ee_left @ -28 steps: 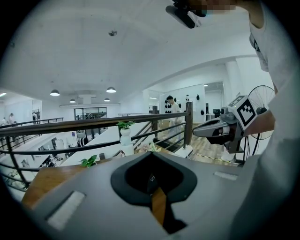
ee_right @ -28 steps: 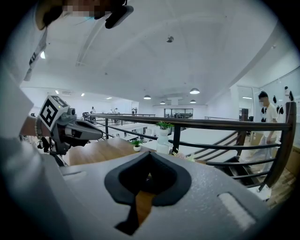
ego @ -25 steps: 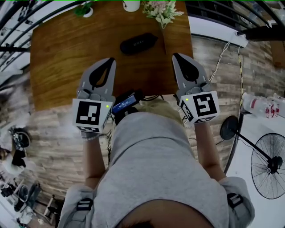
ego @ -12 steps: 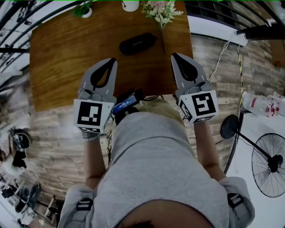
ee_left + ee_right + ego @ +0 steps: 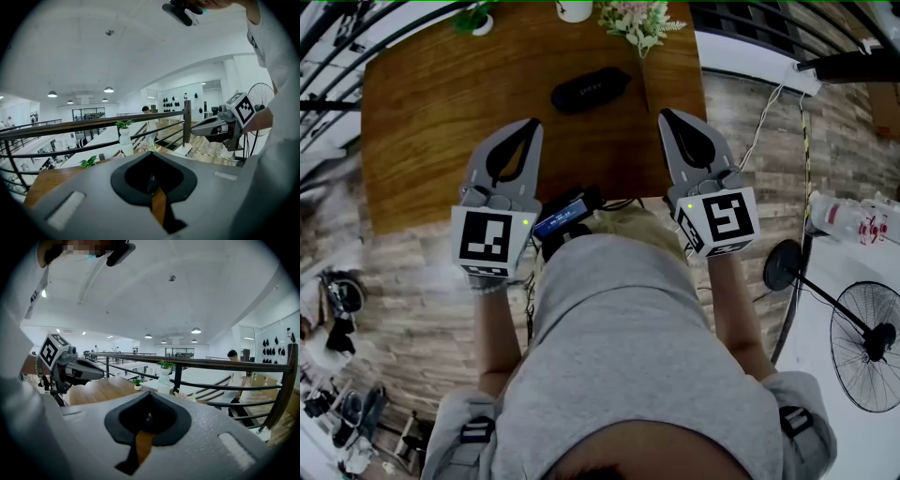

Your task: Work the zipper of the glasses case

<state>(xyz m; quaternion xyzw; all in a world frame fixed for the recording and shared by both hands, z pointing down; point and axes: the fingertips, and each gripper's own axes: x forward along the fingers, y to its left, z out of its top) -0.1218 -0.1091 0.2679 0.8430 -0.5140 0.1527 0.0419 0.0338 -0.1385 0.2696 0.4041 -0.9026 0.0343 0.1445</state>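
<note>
Holding left gripper (image 5: 532, 124) and right gripper (image 5: 665, 114) over the wooden table's (image 5: 431, 122) near edge, both with jaws pinched together on nothing. Leaving the glasses case (image 5: 591, 91) flat near the table's far edge, ahead of and between the two, touching neither

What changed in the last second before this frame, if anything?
Nothing visibly changed. The left hand-held gripper and the right hand-held gripper stay shut and empty over the near part of the table. The glasses case still lies untouched further back on the table.
</note>
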